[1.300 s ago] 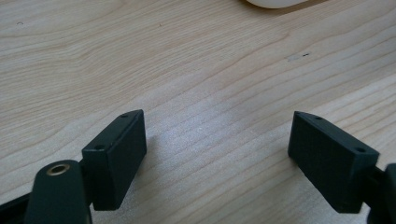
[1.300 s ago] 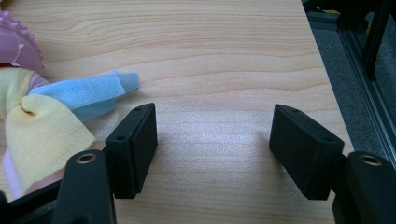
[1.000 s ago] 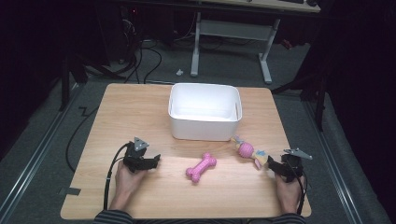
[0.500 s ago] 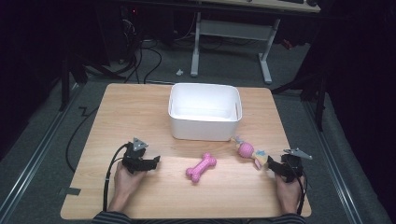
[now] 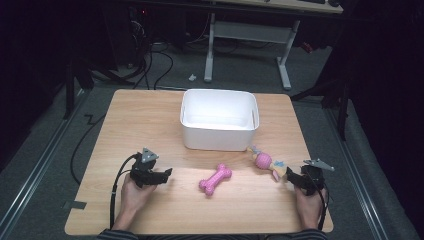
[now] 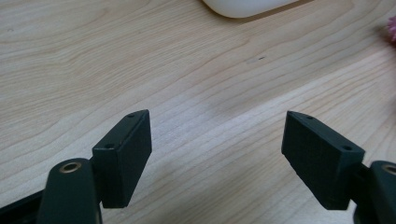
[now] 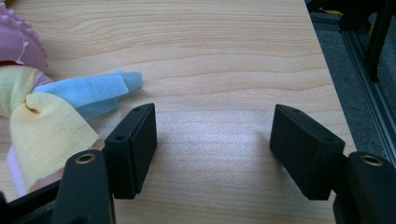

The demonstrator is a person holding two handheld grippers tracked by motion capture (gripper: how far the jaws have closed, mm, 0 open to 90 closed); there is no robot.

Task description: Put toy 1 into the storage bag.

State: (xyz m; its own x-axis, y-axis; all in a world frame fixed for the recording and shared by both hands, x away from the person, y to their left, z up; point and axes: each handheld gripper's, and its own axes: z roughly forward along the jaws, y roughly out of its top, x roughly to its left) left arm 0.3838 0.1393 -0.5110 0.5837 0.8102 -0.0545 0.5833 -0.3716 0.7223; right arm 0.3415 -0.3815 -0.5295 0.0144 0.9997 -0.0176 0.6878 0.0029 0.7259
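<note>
The left gripper (image 5: 162,176) rests low on the pale, grained wooden table (image 5: 150,120) with its flat black jaws set wide and only bare wood between them; they have just been closing a little. The right gripper (image 7: 212,140) also stands wide apart over bare wood, its left jaw just beside the soft yellow and blue cloth tails of a pink knobbly ball toy (image 5: 265,161). A glossy pink toy bone (image 5: 215,179) lies between the two grippers, in front of the smooth white rounded tub (image 5: 218,137).

White tub (image 5: 220,131) on wooden table (image 5: 150,120)
</note>
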